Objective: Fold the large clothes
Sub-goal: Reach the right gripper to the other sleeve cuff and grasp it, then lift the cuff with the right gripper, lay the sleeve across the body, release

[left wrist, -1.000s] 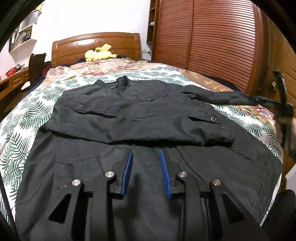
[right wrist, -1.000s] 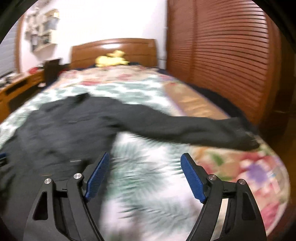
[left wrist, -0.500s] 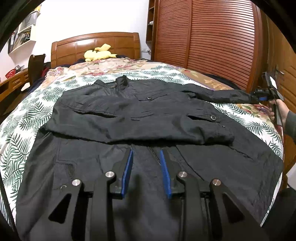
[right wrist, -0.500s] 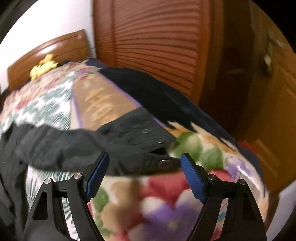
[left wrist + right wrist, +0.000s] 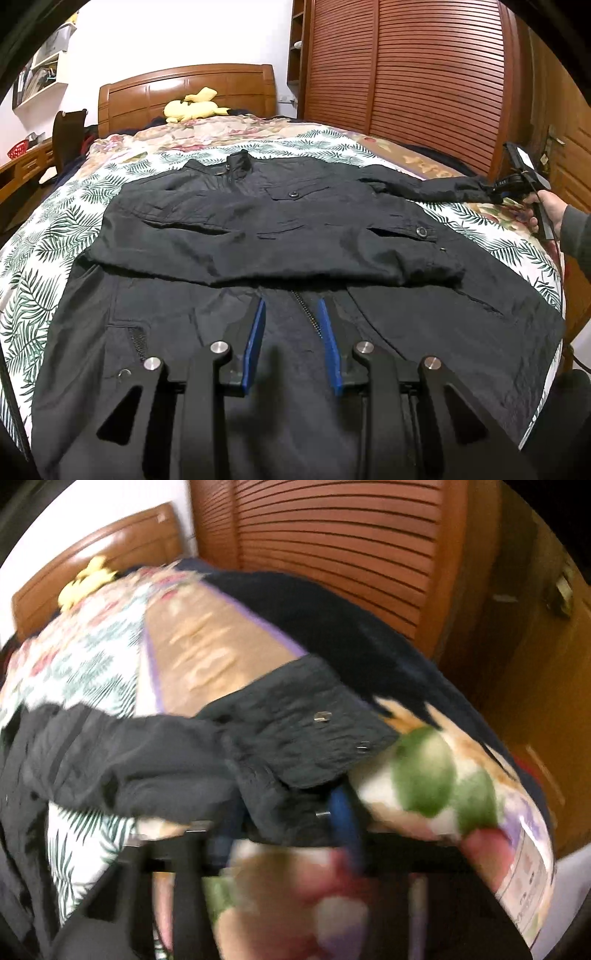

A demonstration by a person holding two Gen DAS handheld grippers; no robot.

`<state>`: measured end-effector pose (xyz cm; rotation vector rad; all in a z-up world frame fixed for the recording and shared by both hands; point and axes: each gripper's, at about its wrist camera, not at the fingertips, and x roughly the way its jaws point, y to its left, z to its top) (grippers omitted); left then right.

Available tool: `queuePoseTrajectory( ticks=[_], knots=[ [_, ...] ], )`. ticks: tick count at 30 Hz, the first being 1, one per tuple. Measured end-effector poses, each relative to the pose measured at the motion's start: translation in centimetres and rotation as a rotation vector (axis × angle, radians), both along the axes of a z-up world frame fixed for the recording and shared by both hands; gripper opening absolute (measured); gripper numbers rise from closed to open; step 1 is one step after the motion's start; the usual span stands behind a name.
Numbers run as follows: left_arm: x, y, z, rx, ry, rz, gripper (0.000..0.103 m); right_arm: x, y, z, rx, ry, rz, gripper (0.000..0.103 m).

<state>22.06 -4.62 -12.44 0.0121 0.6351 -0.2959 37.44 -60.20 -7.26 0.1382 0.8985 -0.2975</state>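
A large black jacket (image 5: 280, 236) lies flat on the bed, collar toward the headboard. Its left sleeve is folded across the chest. Its right sleeve (image 5: 436, 188) stretches out to the bed's right edge. My left gripper (image 5: 291, 314) is partly open and empty, low over the jacket's zipper near the hem. My right gripper (image 5: 506, 188) is at the cuff at the far right. In the blurred right wrist view the blue pads (image 5: 343, 812) have closed in on the cuff (image 5: 295, 746).
The bed has a palm-leaf and floral cover (image 5: 48, 236). A wooden headboard (image 5: 184, 88) and a yellow plush toy (image 5: 192, 107) are at the far end. A slatted wooden wardrobe (image 5: 406, 74) stands right; a desk (image 5: 22, 166) is on the left.
My right gripper moved right to the sleeve's cuff and closed on it from wide open. My left gripper stayed still over the hem.
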Motion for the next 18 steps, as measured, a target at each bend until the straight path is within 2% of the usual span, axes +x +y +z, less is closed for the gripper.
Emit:
queuePoseTrajectory(
  ticks=[3,9,16,18],
  knots=[
    [-0.4,-0.2,0.3,0.004,-0.01,-0.017,0.028,-0.5,1.8,1.1,-0.04,-0.014,0.053,0.013],
    [-1.5,-0.5,1.2,0.018,-0.043,-0.034,0.028,-2.3,6.5,5.9,-0.125,-0.1,0.132,0.009],
    [-2.5,0.6,2.4,-0.011,-0.049,-0.033,0.028,-3.5,14.1,11.8,-0.23,-0.164,0.24,0.006],
    [-3.0,1.2,2.9,-0.045,-0.052,-0.042,0.028,-3.4,16.5,13.3,-0.25,-0.18,0.274,0.006]
  ],
)
